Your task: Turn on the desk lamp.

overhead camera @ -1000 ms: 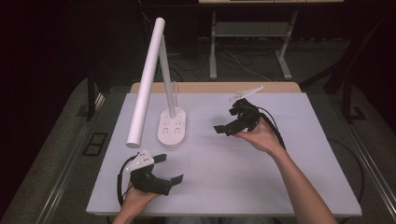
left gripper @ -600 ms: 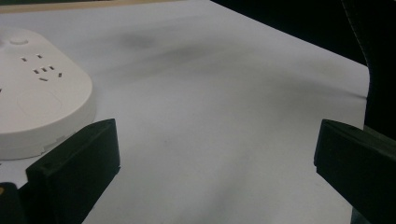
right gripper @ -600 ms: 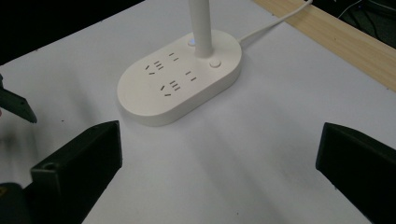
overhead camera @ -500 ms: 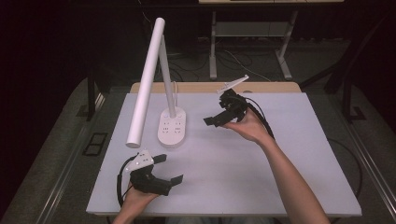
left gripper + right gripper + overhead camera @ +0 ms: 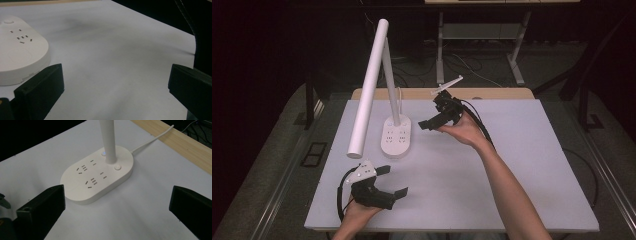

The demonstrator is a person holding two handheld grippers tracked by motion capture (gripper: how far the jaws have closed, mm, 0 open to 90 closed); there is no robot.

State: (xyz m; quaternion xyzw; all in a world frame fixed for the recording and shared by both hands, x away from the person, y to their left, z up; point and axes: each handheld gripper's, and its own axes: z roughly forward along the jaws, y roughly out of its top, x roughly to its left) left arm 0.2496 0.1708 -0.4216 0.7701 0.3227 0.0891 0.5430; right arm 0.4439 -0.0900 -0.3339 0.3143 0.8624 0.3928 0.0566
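High view: 1 white table (image 5: 522, 200) is seen, and on it stands 1 white desk lamp (image 5: 371, 82), its oval base (image 5: 395, 138) placed near the far edge, towards the far-left corner. From the base 1 slim post rises, and 1 long tubular head slants down from the post's top towards the left edge. 2 grippers are counted. The left gripper (image 5: 392, 181) is held low at the near edge, towards the near-left corner, with its 2 jaws set wide apart and nothing between them. The right gripper (image 5: 428, 124) is held above the table just right of the base, its jaws likewise apart and pointed at the base.

In the right gripper view, the base (image 5: 96, 176) is shown with 2 groups of socket slots and 2 round buttons beside the post (image 5: 108, 140); 1 white cord (image 5: 152, 138) is led off it over the wooden far edge (image 5: 175, 145). In the left gripper view, part of the base (image 5: 21, 58) lies beyond the left jaw, untouched.
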